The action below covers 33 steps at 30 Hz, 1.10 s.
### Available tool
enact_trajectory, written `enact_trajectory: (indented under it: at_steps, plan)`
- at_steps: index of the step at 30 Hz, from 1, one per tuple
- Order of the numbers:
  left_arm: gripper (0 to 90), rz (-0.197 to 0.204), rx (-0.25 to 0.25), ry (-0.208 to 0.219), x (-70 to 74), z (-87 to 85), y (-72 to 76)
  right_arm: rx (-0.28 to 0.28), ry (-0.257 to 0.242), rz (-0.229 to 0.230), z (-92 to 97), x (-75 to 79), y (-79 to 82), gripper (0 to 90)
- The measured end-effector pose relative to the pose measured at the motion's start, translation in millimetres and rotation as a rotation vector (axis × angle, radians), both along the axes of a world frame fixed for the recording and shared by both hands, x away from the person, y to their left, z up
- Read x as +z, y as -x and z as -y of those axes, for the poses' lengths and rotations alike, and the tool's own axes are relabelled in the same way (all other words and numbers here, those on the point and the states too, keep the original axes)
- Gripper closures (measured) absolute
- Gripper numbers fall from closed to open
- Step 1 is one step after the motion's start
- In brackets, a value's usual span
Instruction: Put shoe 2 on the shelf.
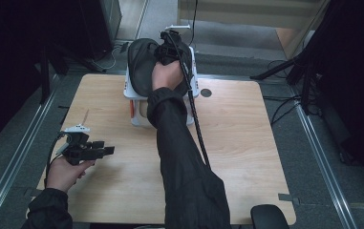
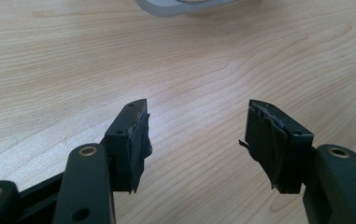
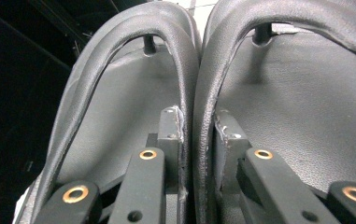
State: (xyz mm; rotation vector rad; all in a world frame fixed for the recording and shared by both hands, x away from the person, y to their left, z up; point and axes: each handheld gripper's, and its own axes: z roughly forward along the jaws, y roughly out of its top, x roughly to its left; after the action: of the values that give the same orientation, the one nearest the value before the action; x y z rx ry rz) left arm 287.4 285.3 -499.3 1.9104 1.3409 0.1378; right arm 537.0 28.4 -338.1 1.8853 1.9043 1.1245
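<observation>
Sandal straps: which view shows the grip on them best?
Right gripper view: the right gripper is shut on the two inner straps of the black sandals, side by side. High view shows the sandals on a white rack, straps hidden by the hand. Left gripper view shows table.

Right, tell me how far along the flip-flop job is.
Done: the right gripper has pinched both flip-flops together by their inner straps. In hand: it holds the pair over the white rack. Left: setting them down and letting go. The left gripper rests open, idle.
</observation>
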Motion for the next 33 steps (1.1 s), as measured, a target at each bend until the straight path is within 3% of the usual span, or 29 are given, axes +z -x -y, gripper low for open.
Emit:
enact_trajectory:
  at_steps: [30,33]
  plan:
    - [40.0,-0.008,-0.009,-0.002,-0.9,0.6,-0.7,-0.007,-0.024,0.01,8.0,-2.5,-5.7,76.3]
    - [40.0,-0.008,-0.009,-0.001,-0.9,0.6,-0.6,-0.006,-0.023,0.014,6.7,-2.6,-5.2,73.0]
